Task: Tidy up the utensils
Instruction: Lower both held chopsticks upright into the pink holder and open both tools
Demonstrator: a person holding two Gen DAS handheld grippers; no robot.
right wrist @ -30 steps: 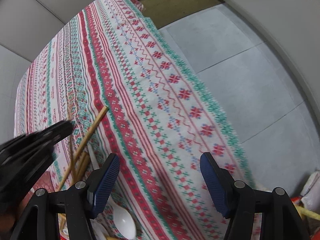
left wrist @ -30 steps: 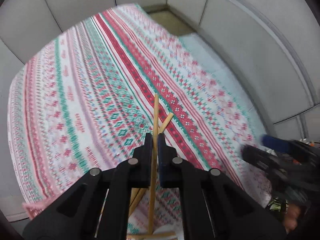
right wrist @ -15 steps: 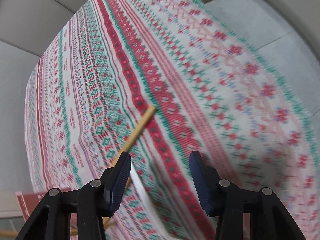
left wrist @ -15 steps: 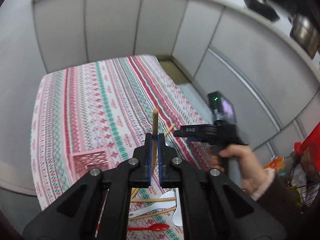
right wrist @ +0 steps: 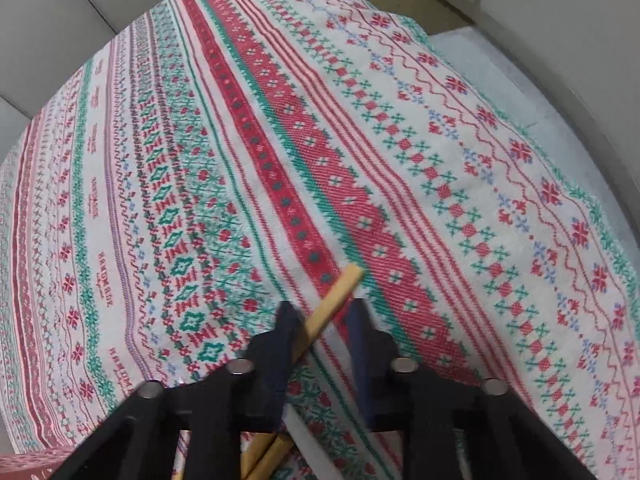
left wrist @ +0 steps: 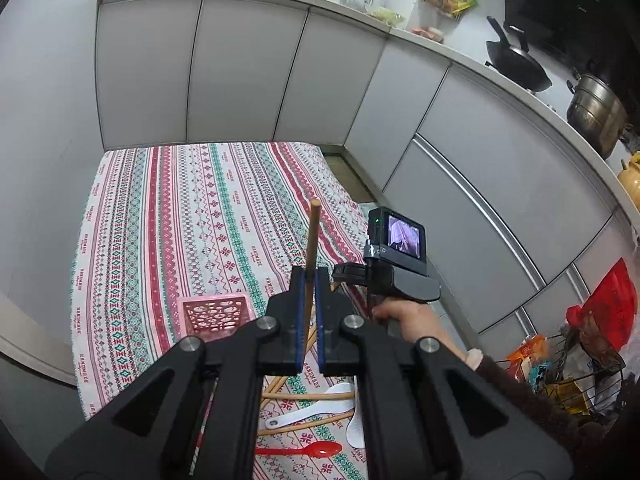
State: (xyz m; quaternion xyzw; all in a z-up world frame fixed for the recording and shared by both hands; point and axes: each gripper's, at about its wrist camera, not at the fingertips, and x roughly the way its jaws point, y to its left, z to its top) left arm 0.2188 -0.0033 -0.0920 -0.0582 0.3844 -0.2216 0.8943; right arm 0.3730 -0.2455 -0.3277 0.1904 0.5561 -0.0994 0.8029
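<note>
Chopstick (left wrist: pixel 311 248) upright, pinched in left hand-held gripper (left wrist: pixel 308 280).

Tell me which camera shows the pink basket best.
The left wrist view. There the pink basket sits on the patterned tablecloth, its perforated wall and open top visible just left of the left gripper, which is shut on a chopstick. The right wrist view catches only a pink sliver at its bottom-left corner.
</note>
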